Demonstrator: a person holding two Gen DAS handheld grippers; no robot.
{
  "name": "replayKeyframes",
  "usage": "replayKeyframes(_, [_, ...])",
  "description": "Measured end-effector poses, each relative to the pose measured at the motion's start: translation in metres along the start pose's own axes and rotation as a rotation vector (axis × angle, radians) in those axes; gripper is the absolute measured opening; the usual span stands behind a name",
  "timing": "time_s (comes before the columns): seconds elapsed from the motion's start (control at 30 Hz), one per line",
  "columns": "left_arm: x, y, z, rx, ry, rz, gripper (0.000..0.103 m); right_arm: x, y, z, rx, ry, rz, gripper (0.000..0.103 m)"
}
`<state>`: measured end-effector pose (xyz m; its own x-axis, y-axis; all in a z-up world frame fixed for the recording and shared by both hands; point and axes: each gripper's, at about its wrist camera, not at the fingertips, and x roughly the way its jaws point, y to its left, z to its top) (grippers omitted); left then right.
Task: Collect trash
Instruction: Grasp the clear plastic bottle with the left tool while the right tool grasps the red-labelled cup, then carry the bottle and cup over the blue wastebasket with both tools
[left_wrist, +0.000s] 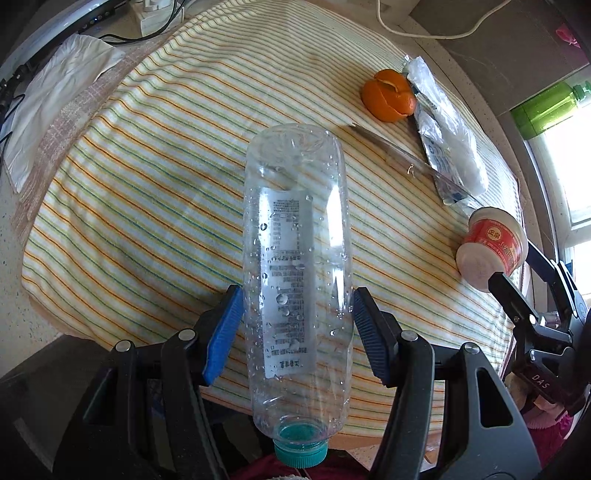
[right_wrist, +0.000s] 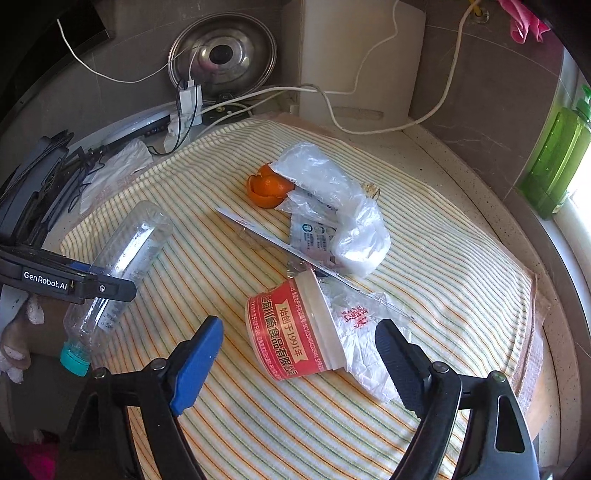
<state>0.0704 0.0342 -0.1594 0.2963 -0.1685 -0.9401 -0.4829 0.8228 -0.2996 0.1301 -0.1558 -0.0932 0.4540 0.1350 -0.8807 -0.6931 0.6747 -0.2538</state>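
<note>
Orange peel (right_wrist: 266, 190), plastic wrapper (right_wrist: 343, 218), knife (right_wrist: 273, 240) beside tipped red cup (right_wrist: 291, 332)

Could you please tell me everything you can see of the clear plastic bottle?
The clear plastic bottle is empty but for droplets clinging inside. It has a teal cap and a white printed label. The left gripper pinches its body between blue pads, cap toward the camera, base out over the striped cloth.

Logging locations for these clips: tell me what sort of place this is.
Probably a home kitchen counter. A metal pot lid leans in the stone corner, a green bottle stands by the window, and a striped cloth covers the worktop.
</note>
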Motion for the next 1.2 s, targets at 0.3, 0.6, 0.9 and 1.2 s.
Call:
replayKeyframes(0.3, [0.010, -0.001, 0.000, -0.008, 0.003, -0.003, 0.062, 0.008, 0.008, 0.001, -0.072, 0.024, -0.025, 0.063])
replayKeyframes(0.6, [-0.007, 0.006, -0.010, 0.023, -0.056, -0.008, 0.055, 0.004, 0.006, 0.000, -0.042, 0.015, -0.005, 0.049])
replayKeyframes(0.9, [-0.033, 0.011, -0.014, 0.049, -0.111, -0.029, 0.054, -0.010, 0.000, 0.000, 0.042, -0.033, 0.022, 0.046])
replayKeyframes(1.2, [-0.061, 0.028, -0.014, 0.040, -0.155, -0.070, 0.054, -0.029, -0.001, 0.001, 0.132, -0.082, 0.047, 0.046])
